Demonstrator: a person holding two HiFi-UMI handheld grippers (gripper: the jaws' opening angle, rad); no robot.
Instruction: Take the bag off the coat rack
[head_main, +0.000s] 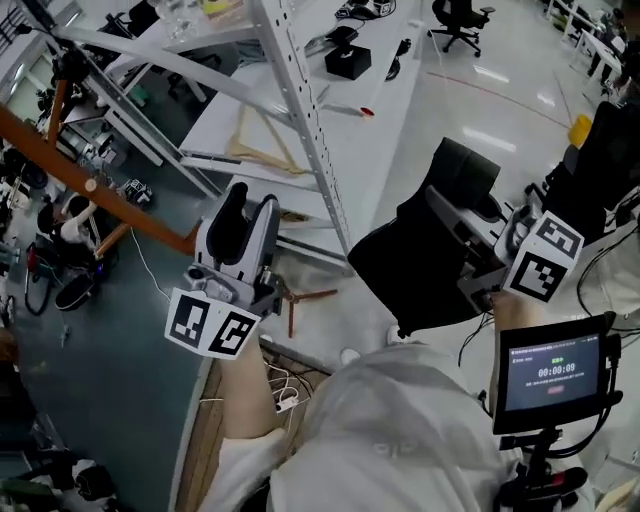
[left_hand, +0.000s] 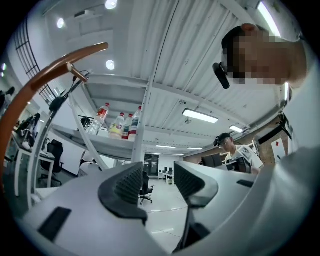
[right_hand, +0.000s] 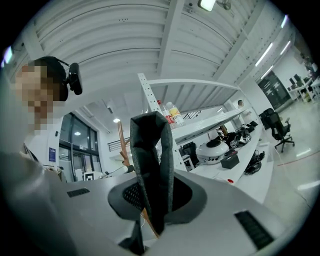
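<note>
The black bag (head_main: 425, 265) hangs in the air at the right of the head view, held by its strap. In the right gripper view that dark strap (right_hand: 151, 150) runs up between the jaws, and my right gripper (right_hand: 155, 192) is shut on it. In the head view its marker cube shows beside the bag, where my right gripper (head_main: 485, 275) holds the strap. The coat rack's brown wooden pole (head_main: 95, 185) slants across the left, and its curved arm (left_hand: 35, 82) shows in the left gripper view. My left gripper (head_main: 245, 205) points up near the rack, open and empty, its jaws (left_hand: 156, 182) apart.
A white metal shelf frame (head_main: 310, 130) stands ahead, with bottles (left_hand: 118, 125) on a shelf. Behind it is a white desk (head_main: 400, 90) with small devices. A small screen (head_main: 552, 372) on a stand sits at lower right. Another person (left_hand: 235, 150) stands in the background.
</note>
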